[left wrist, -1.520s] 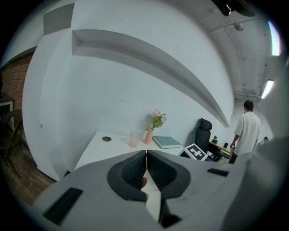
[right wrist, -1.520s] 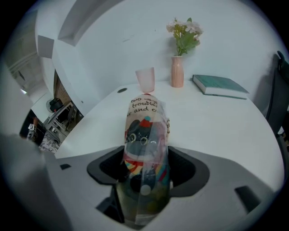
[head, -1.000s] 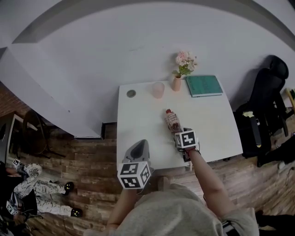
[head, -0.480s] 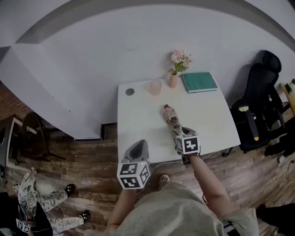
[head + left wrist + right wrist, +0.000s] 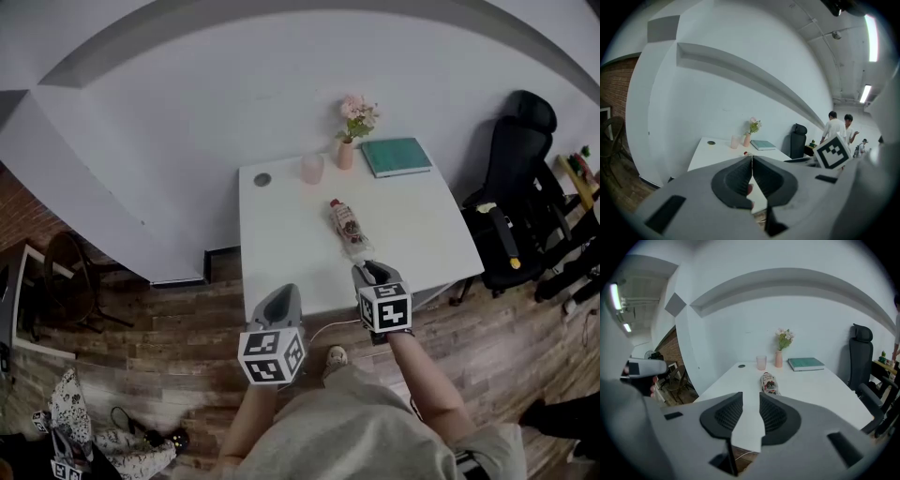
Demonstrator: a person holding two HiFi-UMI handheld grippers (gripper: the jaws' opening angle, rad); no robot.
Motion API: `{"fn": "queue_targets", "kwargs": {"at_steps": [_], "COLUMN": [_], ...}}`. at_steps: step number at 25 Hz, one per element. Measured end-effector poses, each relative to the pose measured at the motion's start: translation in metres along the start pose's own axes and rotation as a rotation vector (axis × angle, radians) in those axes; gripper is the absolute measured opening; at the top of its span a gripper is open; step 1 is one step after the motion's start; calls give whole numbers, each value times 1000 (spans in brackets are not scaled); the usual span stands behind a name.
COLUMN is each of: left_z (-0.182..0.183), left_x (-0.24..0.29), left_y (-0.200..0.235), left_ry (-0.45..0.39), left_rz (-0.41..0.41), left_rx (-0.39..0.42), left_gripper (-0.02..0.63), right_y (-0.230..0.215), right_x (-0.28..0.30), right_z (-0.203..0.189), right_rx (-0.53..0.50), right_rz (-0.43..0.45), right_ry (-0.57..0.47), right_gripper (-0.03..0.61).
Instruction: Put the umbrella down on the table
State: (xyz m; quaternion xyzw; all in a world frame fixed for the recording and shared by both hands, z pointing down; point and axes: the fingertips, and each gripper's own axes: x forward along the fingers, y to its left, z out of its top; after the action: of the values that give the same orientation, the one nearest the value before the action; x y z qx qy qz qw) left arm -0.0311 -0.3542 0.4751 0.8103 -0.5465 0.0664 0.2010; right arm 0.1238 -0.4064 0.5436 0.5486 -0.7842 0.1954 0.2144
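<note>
Folded red-patterned umbrella (image 5: 349,228) lay on the white table (image 5: 281,244); the near right gripper (image 5: 371,273), empty jaws closing, needed a nudge-free exit.

Vase (image 5: 346,155): pink, upright, w/ flowers (image 5: 357,111).
Cup (image 5: 312,169): pink, just left of vase.
Book (image 5: 397,157): green, flat, right of vase.
Disc (image 5: 262,179): small, round, left of cup.
Chair (image 5: 514,202): black, at my right.

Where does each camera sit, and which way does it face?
Head view: on the head, facing down at the table; both forearms, left gripper, right gripper show.
Left gripper view: on that gripper, along its shut jaws, toward the table.
Right gripper view: on that gripper, along its closing, empty jaws, toward the umbrella.
Shared: all show vase and book.
</note>
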Motion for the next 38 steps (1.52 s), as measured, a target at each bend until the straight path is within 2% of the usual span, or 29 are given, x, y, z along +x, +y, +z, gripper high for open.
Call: {"fn": "queue_targets", "kwargs": {"at_steps": [13,26,38], "left_z": [-24,-52,-68], "left_x": [-66,-130,-173], "left_y": [-13,-15,-26], "left_ry": [1,-11,-36], "left_rz": [-49,-80,-92], "left_rx": [17,36,31], "left_gripper": [8,8,8], "right_y": [48,103,131], "right_x": [-95,-159,-201], "right_z": [-17,-54,-75], "right_rx": [35,44,53], "right_rz": [-44,-35,-26], "right_ry": [-136,-198,-245], "right_gripper": [5,3,3]}}
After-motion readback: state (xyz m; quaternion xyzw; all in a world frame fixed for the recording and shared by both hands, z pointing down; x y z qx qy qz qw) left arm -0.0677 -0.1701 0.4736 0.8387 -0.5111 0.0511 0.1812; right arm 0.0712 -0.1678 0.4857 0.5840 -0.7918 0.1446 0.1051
